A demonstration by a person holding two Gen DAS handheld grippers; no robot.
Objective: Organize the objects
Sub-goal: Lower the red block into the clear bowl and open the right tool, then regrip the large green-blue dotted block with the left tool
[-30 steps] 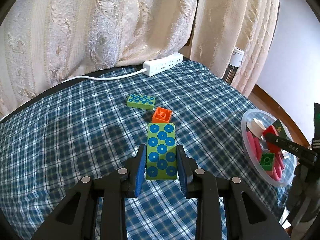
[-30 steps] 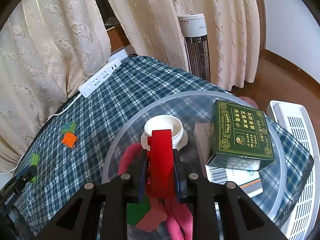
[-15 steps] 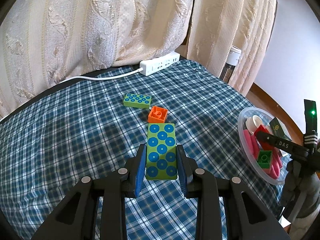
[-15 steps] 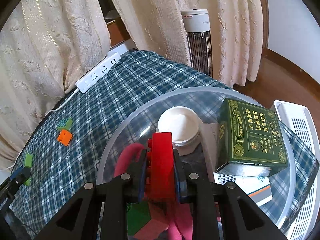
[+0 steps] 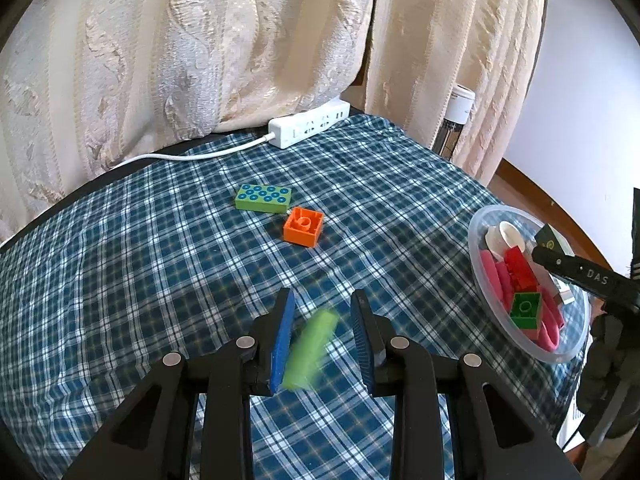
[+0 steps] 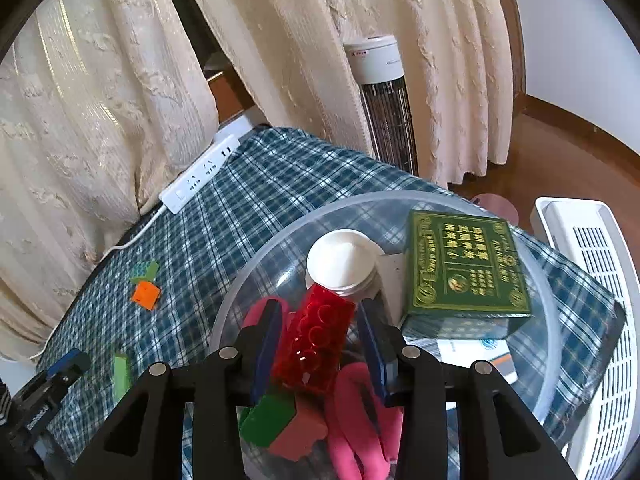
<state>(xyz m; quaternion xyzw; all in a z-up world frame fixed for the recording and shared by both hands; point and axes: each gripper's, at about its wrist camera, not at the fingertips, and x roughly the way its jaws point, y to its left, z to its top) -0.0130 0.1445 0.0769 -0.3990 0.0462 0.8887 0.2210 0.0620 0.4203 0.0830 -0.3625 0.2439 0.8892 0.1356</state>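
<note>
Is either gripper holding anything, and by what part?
Nothing is clamped. On the right gripper the jaws are opening, red block loose between them. In the left gripper the blurred green block tilts, clear of one pad.

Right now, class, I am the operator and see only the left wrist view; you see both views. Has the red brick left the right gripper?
Observer: Nearly. The red brick lies tilted between the jaws of the right gripper, which are opening over the bowl, with a gap at each pad.
Operator: Is anything under the green box?
Observer: Yes, a white packet with an orange stripe pokes out beneath the green box.
Operator: And past the bowl?
Observer: A white slatted crate stands beyond the cloth's edge.
</note>
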